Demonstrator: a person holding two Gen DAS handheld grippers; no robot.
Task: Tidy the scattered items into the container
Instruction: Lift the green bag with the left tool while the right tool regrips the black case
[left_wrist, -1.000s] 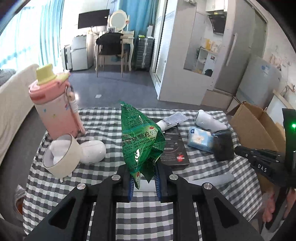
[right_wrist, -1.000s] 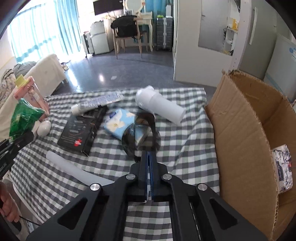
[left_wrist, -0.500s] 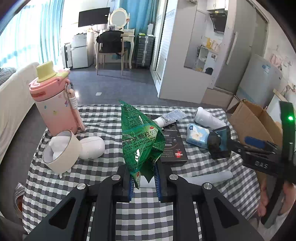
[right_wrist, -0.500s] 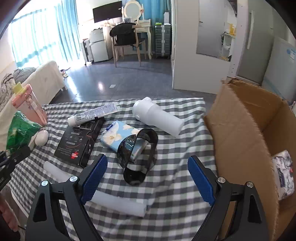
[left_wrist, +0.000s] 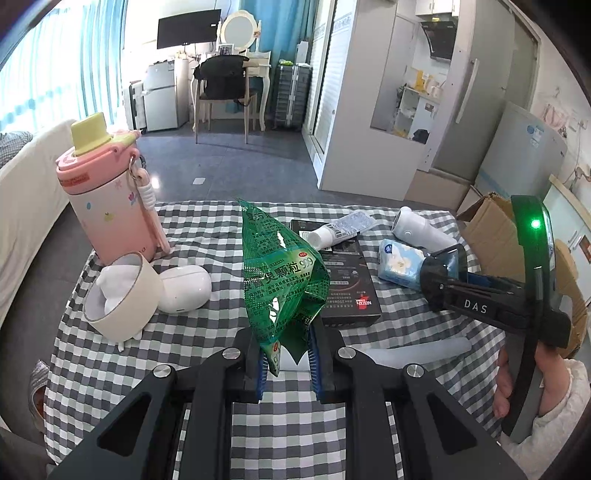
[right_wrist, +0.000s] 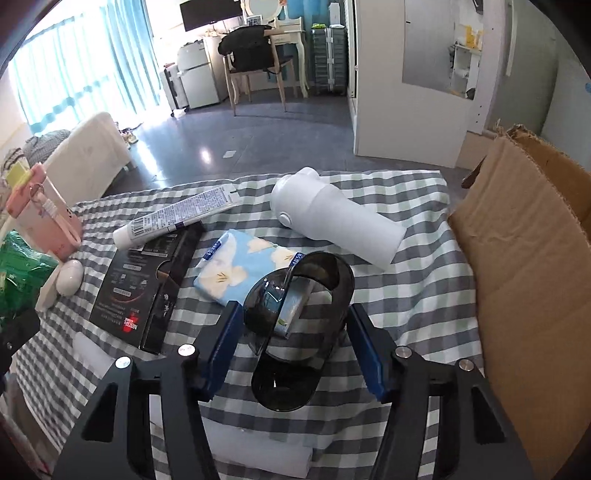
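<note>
- At the far left of the bench (left_wrist: 207, 373) stood a pink bottle (left_wrist: 107, 199), with a tipped cream cup (left_wrist: 123, 295) and a white case (left_wrist: 183, 286) just beside it. None of them had gone into the box yet.
- The left claw (left_wrist: 286, 360) was clenched on the bottom edge of a green packet (left_wrist: 282, 273), holding it upright above the checked cloth. The grip looked thin to me; a quick swing toward the box might let the slippery foil slide out.
- In the middle lay a black carton (right_wrist: 147, 280), with a white tube (right_wrist: 177, 216) across its far end and a blue tissue pack (right_wrist: 240, 271) beside it.
- The right claw (right_wrist: 291, 349) was spread wide, its pads either side of a dark glossy ring-shaped holder (right_wrist: 303, 332) that rested partly on the tissue pack. I could not tell whether the pads touched it. Closing there might catch the tissue pack too, or squeeze the smooth curve so it popped free.
- A white canister (right_wrist: 332, 225) lay on its side behind; it seemed apt to roll if nudged.
- The cardboard box (right_wrist: 524, 266) stood at the right edge, its tall flap near enough to snag a carried item.
</note>
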